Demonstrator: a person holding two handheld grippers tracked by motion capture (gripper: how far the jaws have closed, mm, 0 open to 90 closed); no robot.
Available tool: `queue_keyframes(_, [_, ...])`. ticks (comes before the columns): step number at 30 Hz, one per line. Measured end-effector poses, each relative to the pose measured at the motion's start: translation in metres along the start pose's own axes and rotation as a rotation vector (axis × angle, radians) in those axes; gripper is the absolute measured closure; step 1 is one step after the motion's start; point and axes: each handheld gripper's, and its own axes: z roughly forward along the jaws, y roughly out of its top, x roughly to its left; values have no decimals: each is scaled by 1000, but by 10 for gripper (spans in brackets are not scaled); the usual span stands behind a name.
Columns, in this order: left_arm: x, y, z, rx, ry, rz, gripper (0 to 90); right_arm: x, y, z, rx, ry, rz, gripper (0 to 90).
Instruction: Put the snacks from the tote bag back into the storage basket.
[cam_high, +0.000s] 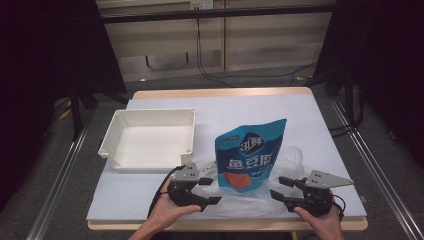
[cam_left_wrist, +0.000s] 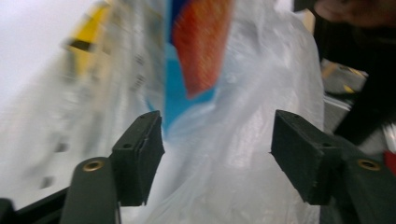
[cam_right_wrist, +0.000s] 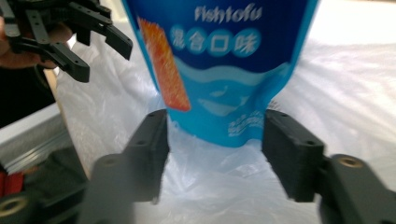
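A blue snack pouch (cam_high: 250, 155) marked "fishtofu" stands upright near the table's front, on a crumpled clear plastic bag (cam_high: 235, 197). My left gripper (cam_high: 209, 190) sits just left of the pouch, open, jaws pointing right at the plastic. My right gripper (cam_high: 283, 187) sits just right of the pouch, open, jaws pointing left. In the left gripper view the plastic bag (cam_left_wrist: 243, 154) fills the gap between the open jaws, with the pouch (cam_left_wrist: 196, 56) behind. The right gripper view has the pouch (cam_right_wrist: 224, 65) straight ahead between open jaws, and the left gripper (cam_right_wrist: 100, 44) beyond at upper left.
An empty white tray (cam_high: 150, 112) lies at the table's left, behind the left gripper. The grey table mat (cam_high: 250, 107) stretches bare behind and right of the pouch. The table's front edge runs just below both hands.
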Motion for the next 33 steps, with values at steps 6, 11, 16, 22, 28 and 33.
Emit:
queue_keyframes(6, [4,3,-17,-77,27,3,288,1,1,-11,-55,-5,20,303])
queue_keyframes(11, [7,4,-25,-88,23,-5,326,2,0,-14,-46,-48,13,207])
queue_keyframes(16, [7,6,-29,-116,-39,-18,362,4,0,-19,-62,-59,22,187])
queue_keyframes(22, [3,18,-39,-118,-26,-11,363,6,-1,-16,-57,-44,14,188])
queue_keyframes(28, [1,34,-52,-102,-60,-16,347,7,-2,-19,-59,-39,6,188])
queue_keyframes(33, [2,42,-62,-115,-25,5,371,7,-1,-18,-65,-34,6,188])
